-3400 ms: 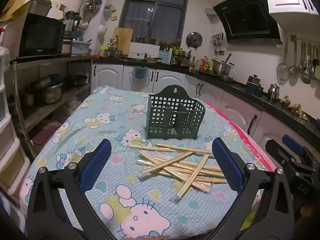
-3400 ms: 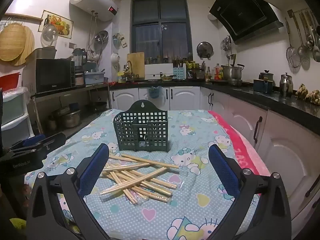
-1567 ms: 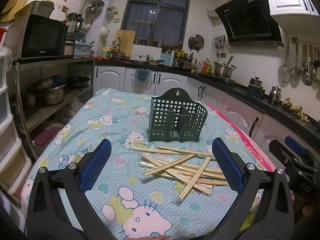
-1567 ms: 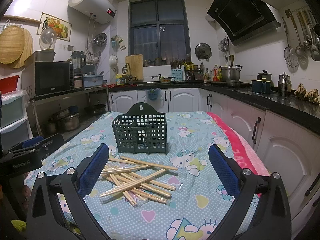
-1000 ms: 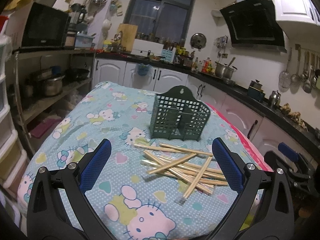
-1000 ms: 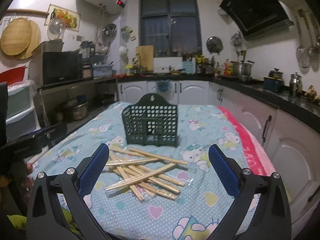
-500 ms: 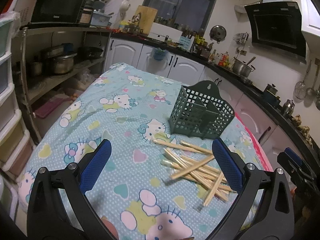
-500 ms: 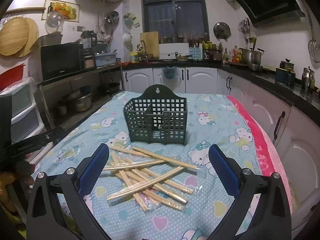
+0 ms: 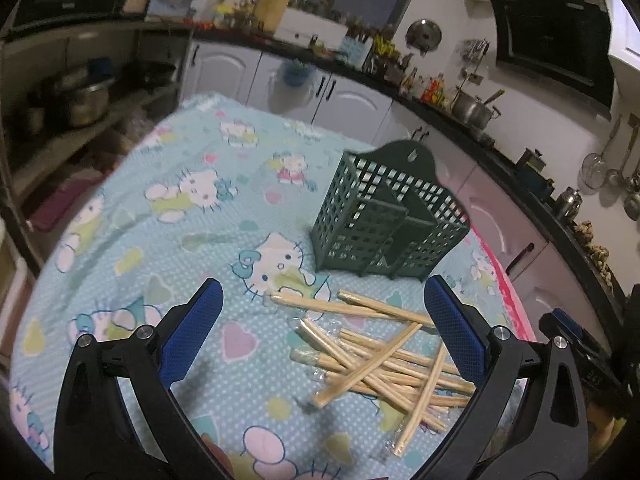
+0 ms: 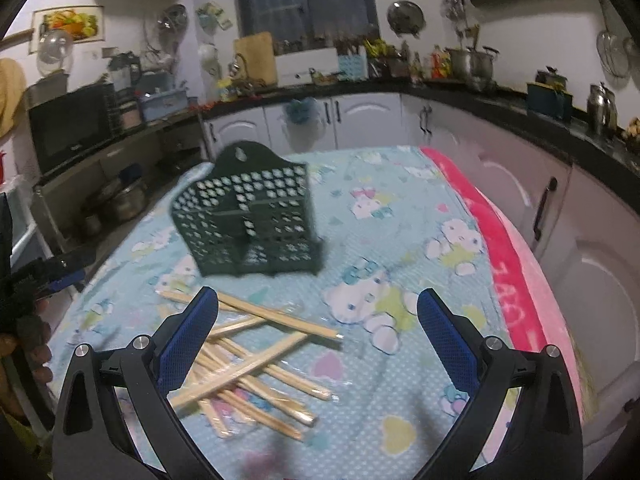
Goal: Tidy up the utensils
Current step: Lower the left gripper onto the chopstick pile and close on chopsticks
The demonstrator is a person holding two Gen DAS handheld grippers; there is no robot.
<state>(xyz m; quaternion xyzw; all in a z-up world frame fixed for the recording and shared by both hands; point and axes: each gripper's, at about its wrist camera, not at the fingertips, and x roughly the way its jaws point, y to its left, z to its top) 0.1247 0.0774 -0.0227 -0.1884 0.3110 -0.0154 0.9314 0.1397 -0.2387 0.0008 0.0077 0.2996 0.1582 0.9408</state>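
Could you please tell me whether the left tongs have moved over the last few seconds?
Yes. The left tongs have come lower and nearer the tablecloth, swinging left: the green basket now sits right of centre.

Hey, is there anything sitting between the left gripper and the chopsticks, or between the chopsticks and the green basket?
Nothing visible. The left gripper is open over the tablecloth, the chopsticks lie loose just ahead, and only bare cloth separates them from the green basket behind.

Both wrist views look down, from left and right, sharing the chopsticks [image 9: 384, 356] and holder [image 10: 248, 220].
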